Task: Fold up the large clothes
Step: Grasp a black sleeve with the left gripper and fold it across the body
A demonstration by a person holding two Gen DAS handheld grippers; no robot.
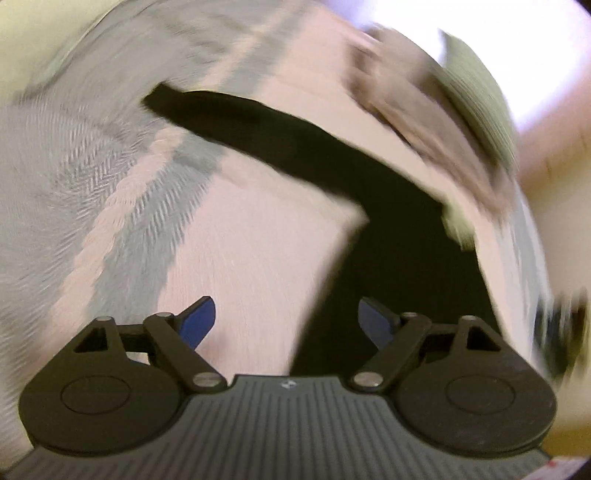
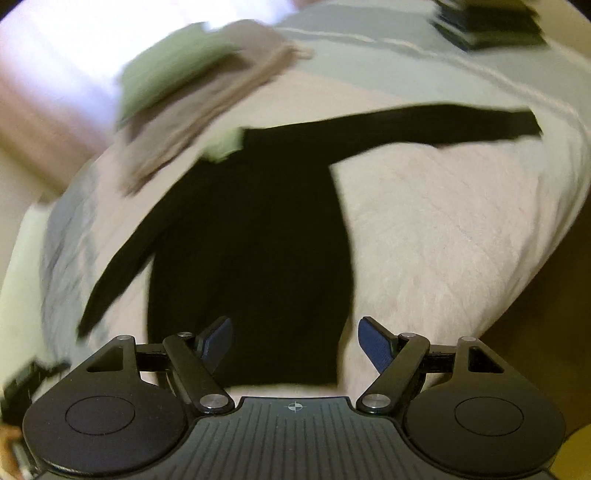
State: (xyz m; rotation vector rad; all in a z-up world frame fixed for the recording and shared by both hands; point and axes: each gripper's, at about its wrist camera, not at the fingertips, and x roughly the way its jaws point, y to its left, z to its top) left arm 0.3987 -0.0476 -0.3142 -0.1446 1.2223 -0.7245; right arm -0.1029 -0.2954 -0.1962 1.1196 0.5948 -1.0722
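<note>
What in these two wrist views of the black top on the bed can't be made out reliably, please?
- Black top: hem hidden behind the right gripper, right view.
- Folded pile: motion-blurred, item count unclear, both views.
- Dark stack: cut off by top edge, right view.
- Left gripper: open, empty.

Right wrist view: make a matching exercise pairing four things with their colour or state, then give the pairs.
Things:
1. long-sleeved top
2. folded cloth on top of the pile
3. right gripper
4. bed cover

Colour or state:
A. green
B. open, holding nothing
C. black, spread flat with sleeves out
D. pale pink, lying under the garment

Pairs: 1-C, 2-A, 3-B, 4-D
</note>
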